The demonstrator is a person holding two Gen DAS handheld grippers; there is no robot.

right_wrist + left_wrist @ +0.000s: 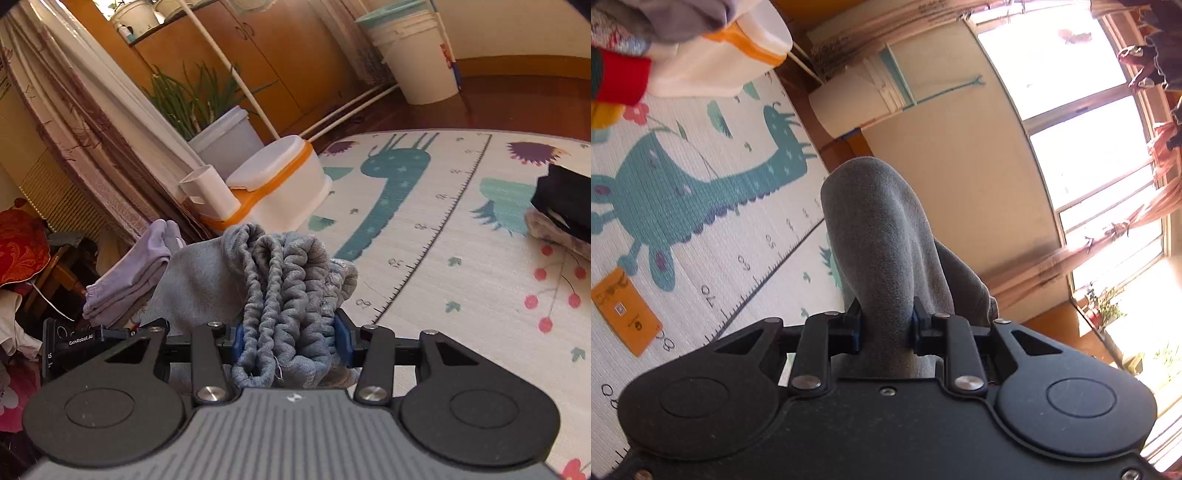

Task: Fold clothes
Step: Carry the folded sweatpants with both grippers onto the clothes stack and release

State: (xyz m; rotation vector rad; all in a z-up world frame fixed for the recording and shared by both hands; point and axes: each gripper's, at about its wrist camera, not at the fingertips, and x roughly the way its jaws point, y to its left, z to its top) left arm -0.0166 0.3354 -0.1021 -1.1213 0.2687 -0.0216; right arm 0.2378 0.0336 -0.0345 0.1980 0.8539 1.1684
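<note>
A grey fleece garment rises between the fingers of my left gripper, which is shut on a thick fold of it, held up above the play mat. In the right wrist view my right gripper is shut on the same grey garment's bunched elastic waistband. The cloth hides both sets of pads almost fully. A folded lilac garment lies to the left, beside my other gripper's black body.
A white and orange plastic box stands at the mat's edge, and white buckets by the wall. A folded stack with a black item on top sits on the mat's right. A clothes pile and an orange card also lie there.
</note>
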